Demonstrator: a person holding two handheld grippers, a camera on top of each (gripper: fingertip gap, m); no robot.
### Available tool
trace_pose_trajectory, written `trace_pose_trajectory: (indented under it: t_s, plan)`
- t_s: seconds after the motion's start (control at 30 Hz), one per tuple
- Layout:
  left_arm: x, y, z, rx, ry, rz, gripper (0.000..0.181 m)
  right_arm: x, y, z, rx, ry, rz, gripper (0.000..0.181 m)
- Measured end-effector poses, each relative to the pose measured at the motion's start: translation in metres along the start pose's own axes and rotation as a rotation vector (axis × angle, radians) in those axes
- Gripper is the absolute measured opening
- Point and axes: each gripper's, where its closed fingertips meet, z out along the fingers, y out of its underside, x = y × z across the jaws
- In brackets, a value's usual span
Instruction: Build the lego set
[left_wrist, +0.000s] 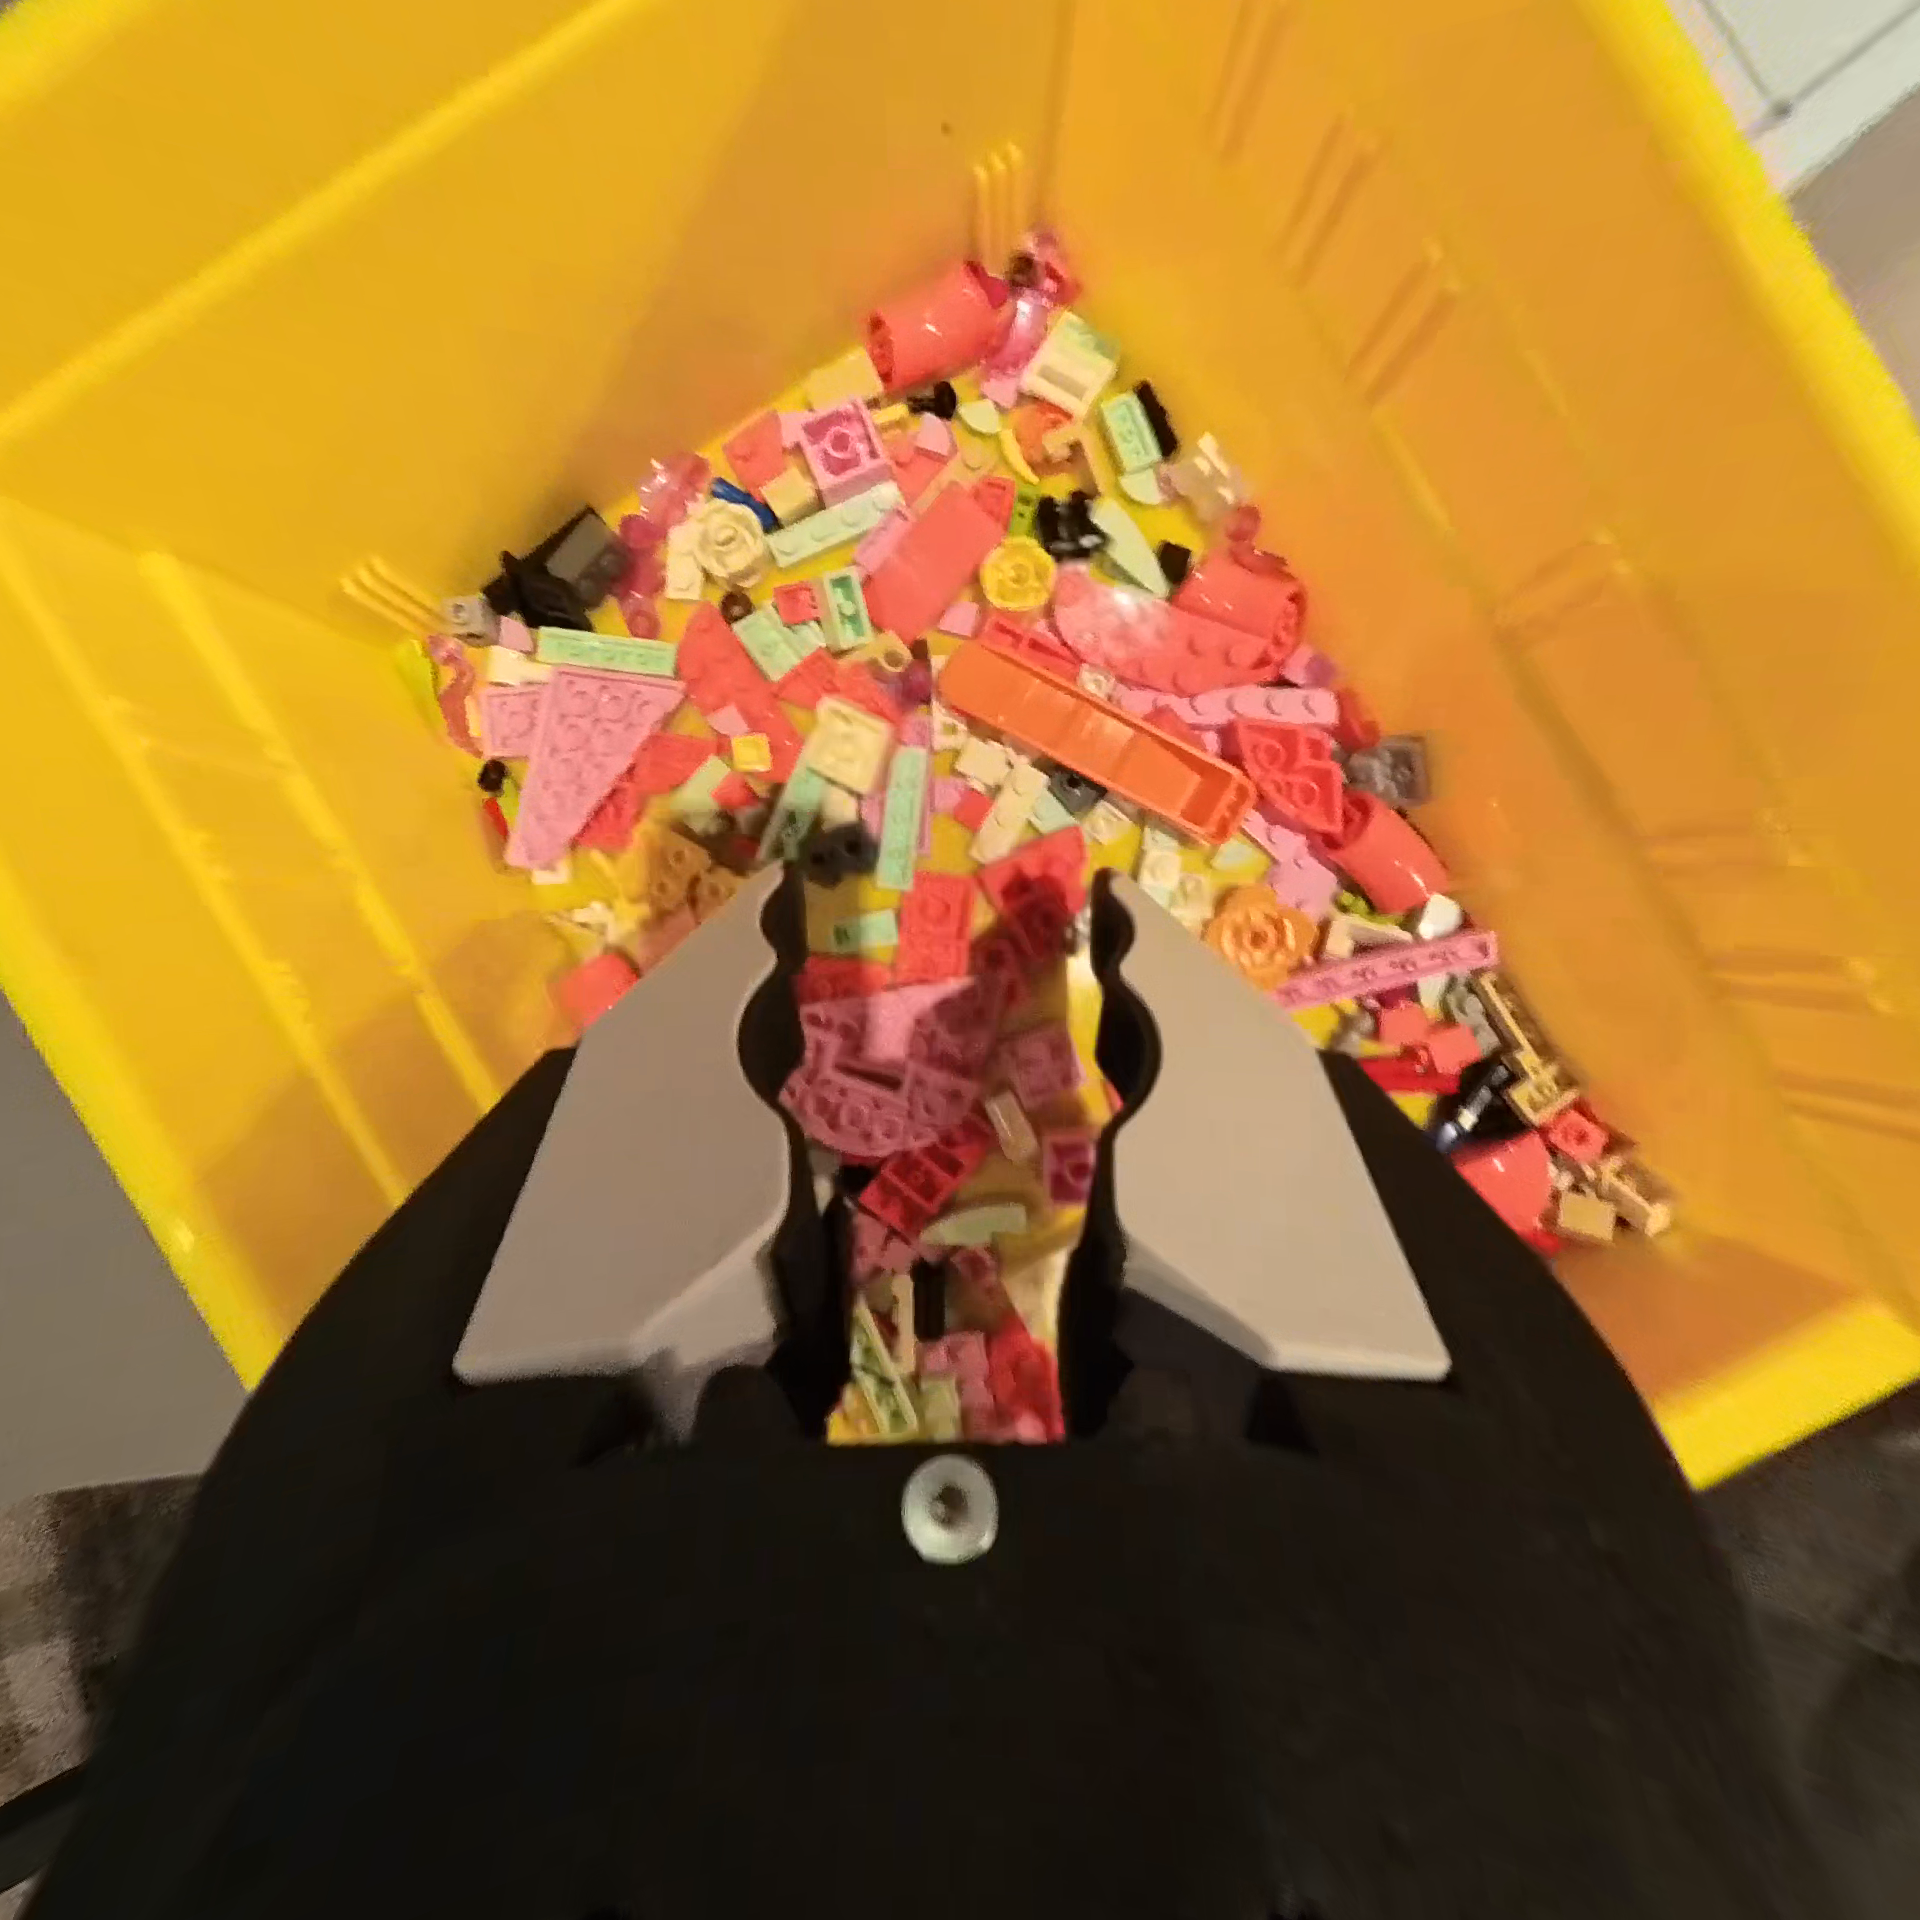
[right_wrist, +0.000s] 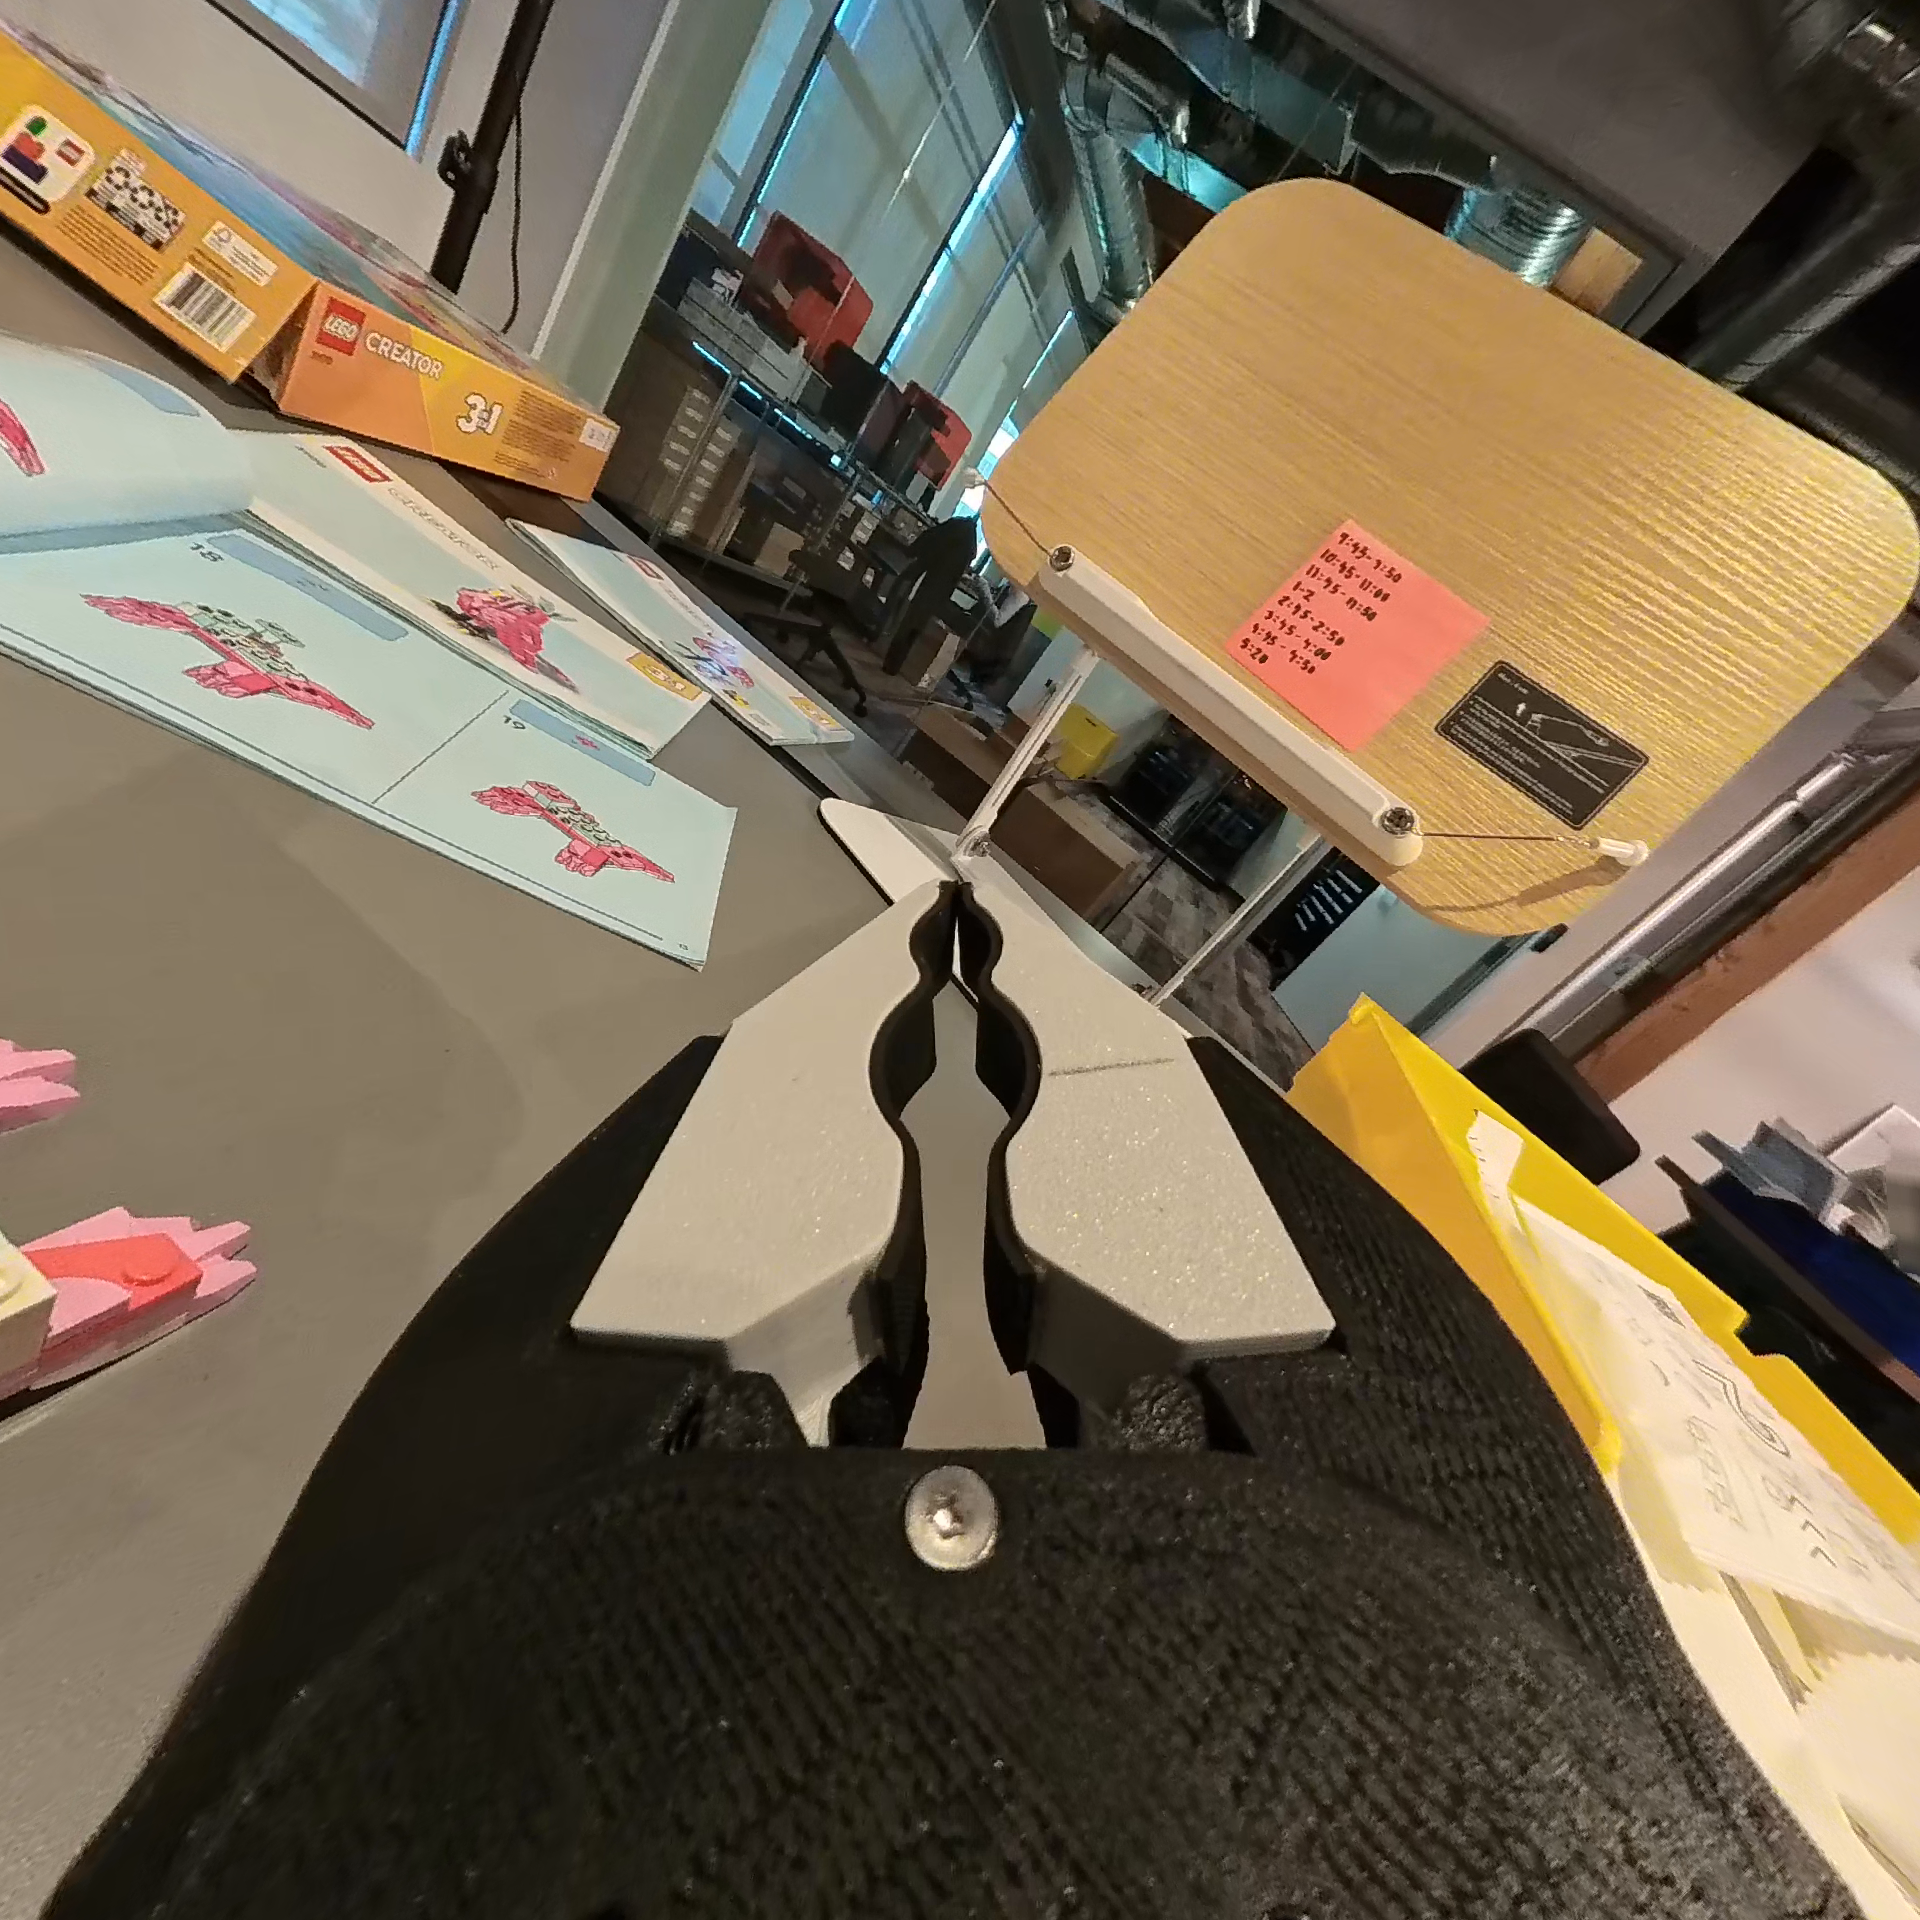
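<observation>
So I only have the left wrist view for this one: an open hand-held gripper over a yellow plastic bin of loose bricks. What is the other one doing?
Observer: The right hand-held gripper is shut and empty, pointing out over the grey table.
Operator: Is anything built yet?
Observer: Yes, a partly built pink and coral brick model sits on the table at the left edge of the right wrist view.
Operator: Are the instructions out?
Observer: An open pale blue instruction booklet lies flat on the table, with an orange cardboard set box beyond it.
Operator: And the bin?
Observer: The yellow plastic bin stands just right of that gripper.
</observation>
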Motion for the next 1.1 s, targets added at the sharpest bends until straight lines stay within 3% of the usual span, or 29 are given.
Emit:
trace_pose_trajectory:
  t_s: [0.13, 0.23, 0.43, 0.53, 0.77, 0.9, 1.1]
  plan:
    - [0.025, 0.015, -0.024, -0.062, 0.079, 0.106, 0.048, -0.002, 0.000, 0.001, -0.001, -0.010, -0.007, 0.000]
    - [0.047, 0.037, -0.036, -0.211, 0.201, 0.126, 0.040, -0.004, 0.000, 0.001, -0.004, -0.016, -0.016, 0.000]
    - [0.058, 0.078, -0.029, -0.507, 0.258, 0.117, 0.022, -0.003, 0.000, 0.001, -0.003, -0.011, -0.011, 0.000]
    - [0.066, 0.086, -0.026, -0.567, 0.288, 0.139, 0.031, -0.004, 0.000, 0.001, -0.008, -0.016, -0.019, 0.000]
    - [0.064, 0.088, -0.019, -0.584, 0.233, 0.221, 0.046, -0.005, 0.000, 0.001, -0.009, -0.019, -0.022, 0.000]
    - [0.065, 0.093, -0.019, -0.601, 0.236, 0.269, 0.022, -0.005, 0.000, 0.001, -0.009, -0.021, -0.024, 0.000]
    - [0.062, 0.082, -0.018, -0.511, 0.271, 0.237, 0.022, -0.006, 0.000, 0.001, -0.008, -0.025, -0.025, 0.000]
